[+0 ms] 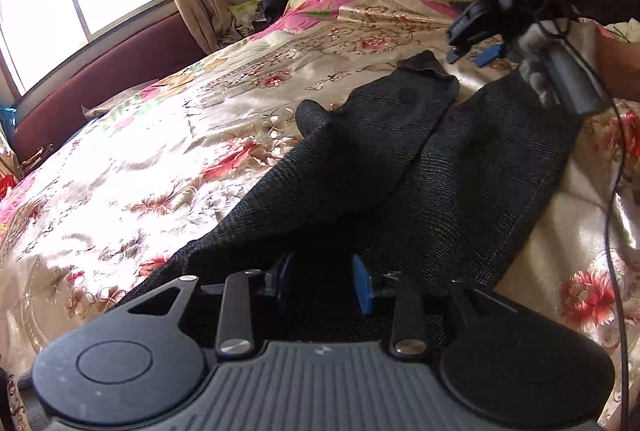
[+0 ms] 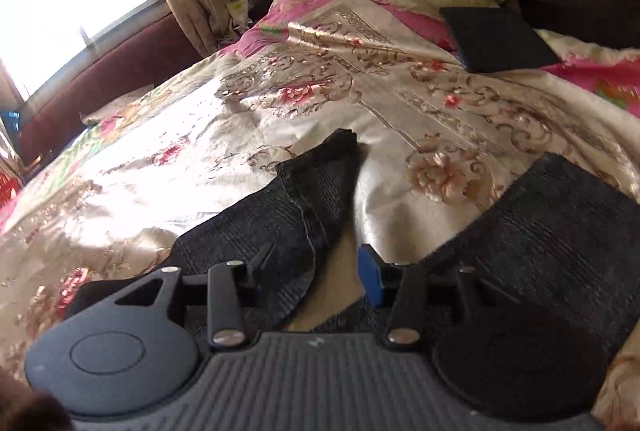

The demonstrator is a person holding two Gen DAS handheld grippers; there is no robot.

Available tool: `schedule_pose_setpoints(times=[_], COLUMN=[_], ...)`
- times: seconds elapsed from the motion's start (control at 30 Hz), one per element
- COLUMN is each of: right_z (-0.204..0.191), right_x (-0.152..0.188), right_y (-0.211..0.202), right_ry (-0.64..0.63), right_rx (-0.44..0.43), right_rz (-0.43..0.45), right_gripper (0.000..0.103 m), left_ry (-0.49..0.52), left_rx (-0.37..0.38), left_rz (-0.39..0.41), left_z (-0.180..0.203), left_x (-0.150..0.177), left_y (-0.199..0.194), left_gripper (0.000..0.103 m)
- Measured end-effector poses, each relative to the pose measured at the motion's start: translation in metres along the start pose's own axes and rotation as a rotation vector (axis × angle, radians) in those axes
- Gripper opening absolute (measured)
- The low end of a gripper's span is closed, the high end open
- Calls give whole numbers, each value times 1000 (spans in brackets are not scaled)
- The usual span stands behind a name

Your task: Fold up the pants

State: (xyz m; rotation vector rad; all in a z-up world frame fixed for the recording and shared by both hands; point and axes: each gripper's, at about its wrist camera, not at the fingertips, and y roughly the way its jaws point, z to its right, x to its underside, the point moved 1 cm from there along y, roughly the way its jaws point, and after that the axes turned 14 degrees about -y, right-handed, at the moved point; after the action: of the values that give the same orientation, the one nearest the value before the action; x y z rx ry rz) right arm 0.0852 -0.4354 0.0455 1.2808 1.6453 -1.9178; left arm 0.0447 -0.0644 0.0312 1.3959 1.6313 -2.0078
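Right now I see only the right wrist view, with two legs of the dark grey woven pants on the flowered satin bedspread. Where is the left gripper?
Observer: The left gripper is low over the wide part of the dark grey woven pants, from which both legs run away.
Operator: Does it pinch the cloth?
Observer: Its jaws stand apart. The cloth lies under them, and I see no fold pinched.
Operator: How does my right gripper look from outside?
Observer: A hand holds the right gripper in the air above the flowered satin bedspread. Its jaws are open, and nothing hangs from them.
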Motion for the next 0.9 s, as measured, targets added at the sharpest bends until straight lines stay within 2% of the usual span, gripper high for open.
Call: schedule_pose_setpoints(times=[0.17, 0.23, 0.3, 0.33, 0.4, 0.43, 0.53, 0.7, 0.77, 0.83, 0.9], right_z=[-31, -41, -45, -43, -33, -24, 1, 57, 81, 107, 129], right_x=[-13, -15, -15, -16, -19, -24, -37, -55, -52, -37, -13], right_y=[51, 71, 92, 99, 103, 102, 75, -9, -49, -81, -94], right_ry=[-202, -278, -325, -327, -287, -243, -133, 56, 112, 171, 193], right_rx=[79, 128, 201, 224, 206, 179, 79, -71, -87, -84, -37], right_rz=[-15, -35, -71, -85, -106, -116, -69, 68, 135, 180, 148], right_gripper=[45, 45, 41, 31, 5, 5, 4, 4, 3, 3, 3], left_ry=[-29, -37, -34, -31, -41, -45, -29, 10, 12, 12, 30], left_rx=[18, 8, -17, -29, -31, -28, -22, 11, 35, 67, 83], left_rz=[-3, 16, 36, 39, 27, 21, 21, 67, 86, 83, 62], left_z=[10, 14, 17, 18, 17, 17, 22, 41, 49, 57, 68], left_x=[-10, -16, -21, -22, -23, -24, -26, -40, -42, -39, -31], left_y=[9, 17, 24, 28, 33, 35, 36, 32, 27, 24, 24], left_gripper=[48, 48, 48, 48, 48, 48, 48, 48, 49, 53, 54])
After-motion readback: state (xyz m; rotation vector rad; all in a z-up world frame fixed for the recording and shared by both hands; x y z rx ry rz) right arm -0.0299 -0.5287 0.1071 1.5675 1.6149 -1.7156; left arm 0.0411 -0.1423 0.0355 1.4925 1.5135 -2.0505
